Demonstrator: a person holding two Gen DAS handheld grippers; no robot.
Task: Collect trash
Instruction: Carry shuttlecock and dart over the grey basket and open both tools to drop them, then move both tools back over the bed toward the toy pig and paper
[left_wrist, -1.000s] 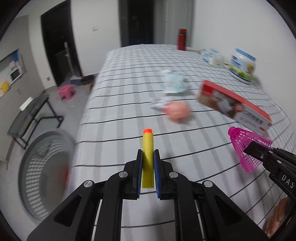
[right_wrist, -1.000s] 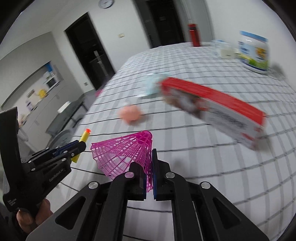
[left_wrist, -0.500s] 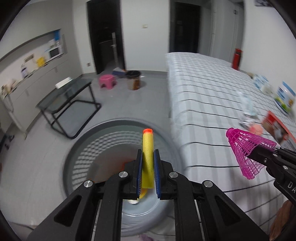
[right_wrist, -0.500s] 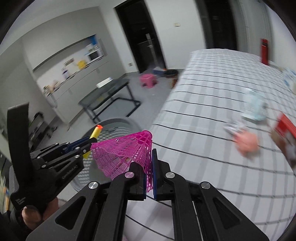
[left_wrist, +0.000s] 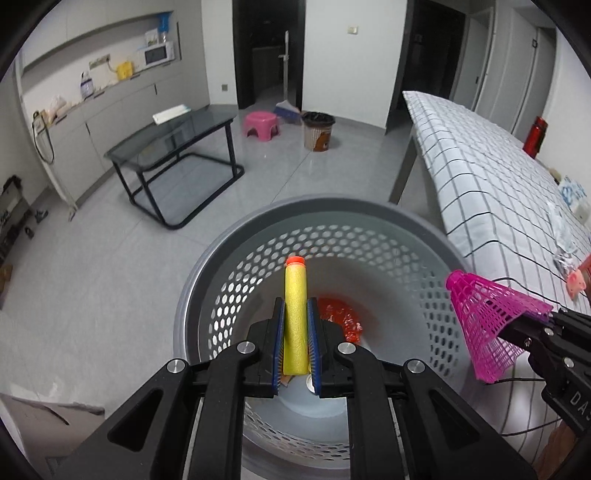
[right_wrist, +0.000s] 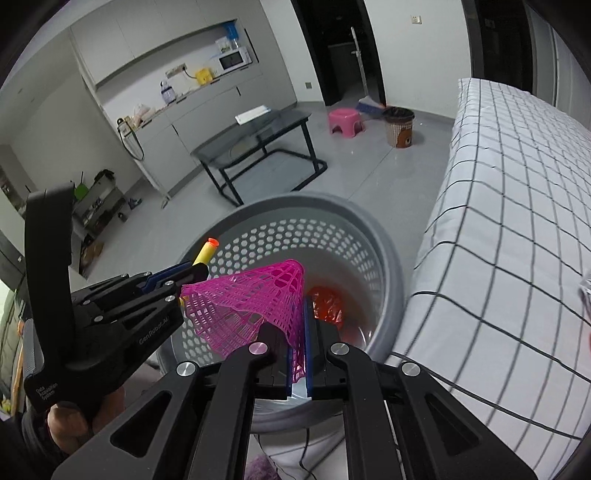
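My left gripper (left_wrist: 295, 314) is shut on a yellow foam dart (left_wrist: 295, 314) with an orange tip, held above the open mouth of a grey perforated basket (left_wrist: 221, 266). At the right of the left wrist view my right gripper (left_wrist: 528, 325) is shut on the rim of a pink plastic shuttlecock (left_wrist: 487, 325), just over the basket's right side. In the right wrist view the shuttlecock (right_wrist: 255, 299) fans out left of my right gripper (right_wrist: 299, 321), over the basket (right_wrist: 391, 266). The left gripper (right_wrist: 195, 271) and dart (right_wrist: 205, 253) show at the left. An orange-red wrapper (left_wrist: 340, 317) lies in the basket.
The checked table (left_wrist: 480, 177) stands right of the basket with crumpled trash (left_wrist: 565, 254) and a red bottle (left_wrist: 535, 140). On the grey floor stand a glass low table (left_wrist: 173, 147), a pink stool (left_wrist: 260, 123) and a small bin (left_wrist: 318, 131). A hand (right_wrist: 70, 421) holds the left gripper.
Both grippers have swung left from over the checked table to above the basket, carrying the dart and shuttlecock. The basket now fills the lower centre of both views.
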